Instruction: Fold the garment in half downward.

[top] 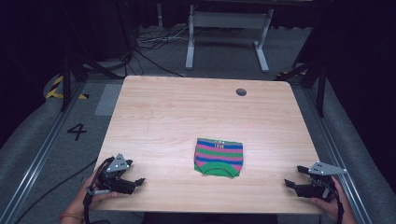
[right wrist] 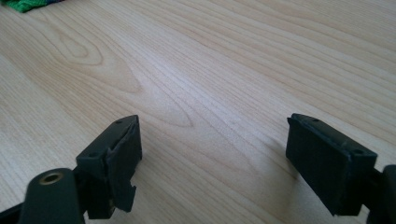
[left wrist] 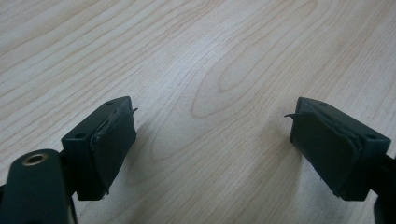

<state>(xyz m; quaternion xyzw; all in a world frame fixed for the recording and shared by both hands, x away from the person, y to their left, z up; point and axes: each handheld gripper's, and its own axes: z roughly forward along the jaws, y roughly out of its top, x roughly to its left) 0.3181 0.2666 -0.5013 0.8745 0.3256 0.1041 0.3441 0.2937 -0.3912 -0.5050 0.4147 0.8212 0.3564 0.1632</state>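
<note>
The table (top: 177,112) had a pale wood-grain top with rounded corners, and a small dark round hole (top: 241,92) sat near its far right corner. On it lay a folded striped cloth (top: 219,157), banded in green, pink and blue, a little right of the middle and nearer the person's edge than the far edge. Its green hem curved toward the person.

The left gripper (top: 135,183) rested at the near left corner of the table, held by a hand (top: 91,198) that came in from the bottom. Its jaws stood spread wide with only bare wood between them, as the left gripper view showed (left wrist: 212,135). The right gripper (top: 290,183) sat at the near right corner in the other hand (top: 329,205), its jaws likewise spread apart over bare wood (right wrist: 214,154). Both grippers were well apart from the cloth, one on each side. A green corner of the cloth (right wrist: 23,4) showed at the top left of the right gripper view.

Around the table the floor (top: 56,154) was grey, with a metal rail (top: 39,158) running along each side. A black "4" (top: 77,131) was marked on the floor at the left. Beyond the far edge stood a white metal frame (top: 229,28), with dark cables (top: 149,46) lying near it. The rest of the room was dark.
</note>
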